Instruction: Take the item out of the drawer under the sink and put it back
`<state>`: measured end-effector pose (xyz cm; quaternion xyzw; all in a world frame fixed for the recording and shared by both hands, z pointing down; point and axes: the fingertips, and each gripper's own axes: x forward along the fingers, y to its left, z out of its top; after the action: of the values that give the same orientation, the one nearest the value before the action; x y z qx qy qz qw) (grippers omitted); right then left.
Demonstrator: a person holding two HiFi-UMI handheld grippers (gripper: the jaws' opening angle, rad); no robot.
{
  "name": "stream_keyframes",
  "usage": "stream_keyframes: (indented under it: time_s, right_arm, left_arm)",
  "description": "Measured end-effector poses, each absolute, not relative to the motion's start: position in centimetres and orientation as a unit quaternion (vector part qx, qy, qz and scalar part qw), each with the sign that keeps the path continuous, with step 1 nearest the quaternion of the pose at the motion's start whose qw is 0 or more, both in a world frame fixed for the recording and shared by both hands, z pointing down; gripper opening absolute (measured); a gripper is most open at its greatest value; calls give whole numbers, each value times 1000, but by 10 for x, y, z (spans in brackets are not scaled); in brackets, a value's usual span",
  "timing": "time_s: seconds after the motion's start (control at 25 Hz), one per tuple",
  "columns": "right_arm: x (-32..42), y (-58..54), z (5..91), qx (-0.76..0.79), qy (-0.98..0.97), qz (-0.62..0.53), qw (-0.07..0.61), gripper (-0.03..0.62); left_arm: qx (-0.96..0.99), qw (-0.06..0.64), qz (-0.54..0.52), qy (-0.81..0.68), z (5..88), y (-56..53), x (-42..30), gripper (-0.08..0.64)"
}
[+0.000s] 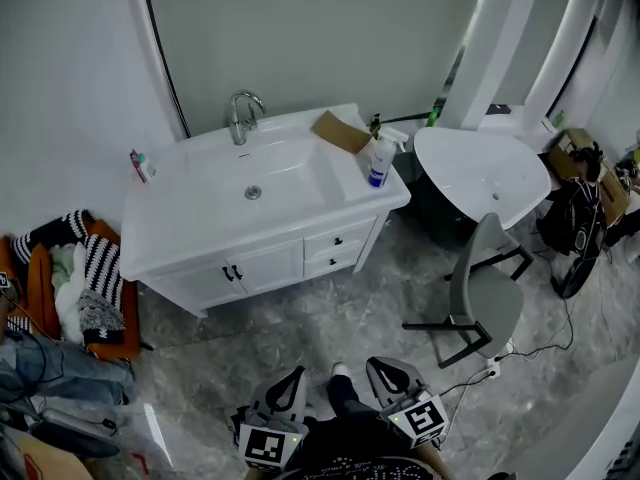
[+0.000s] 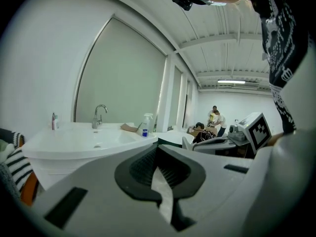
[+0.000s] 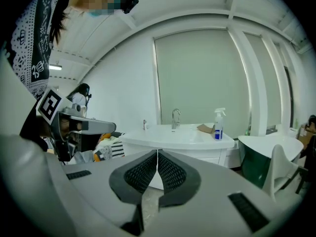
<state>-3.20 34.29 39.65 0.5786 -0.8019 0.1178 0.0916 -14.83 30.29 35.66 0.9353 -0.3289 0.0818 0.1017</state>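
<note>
The white sink cabinet point(image 1: 200, 238) stands against the wall ahead, and its two small drawers point(image 1: 337, 249) on the right side are closed. Whatever is in them is hidden. Both grippers are low at the bottom of the head view, well short of the cabinet. My left gripper point(image 1: 292, 376) point(image 2: 157, 147) has its pads together with nothing between them. My right gripper point(image 1: 383, 368) point(image 3: 157, 153) is also shut and empty. It points toward the cabinet point(image 3: 177, 142) across bare floor.
On the counter stand a faucet point(image 1: 243, 116), a spray bottle point(image 1: 379, 163) and a piece of cardboard point(image 1: 340, 131). A grey chair point(image 1: 485, 293) and a round white table point(image 1: 480, 168) are on the right, with cables on the floor. An orange basket of clothes point(image 1: 70, 288) is on the left.
</note>
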Motion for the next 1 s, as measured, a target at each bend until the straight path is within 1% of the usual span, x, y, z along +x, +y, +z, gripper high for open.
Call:
stream_keyframes:
  time_s: [0.64,1.0]
  right_arm:
    - [80,299,395,585,-799,113,78,18]
    - [108,289,402,578,-803,121,74,18]
  left_arm:
    - [934,97,83,-333,360,258,-42,3]
    - [925,102,77,-358,362,246,-23,3]
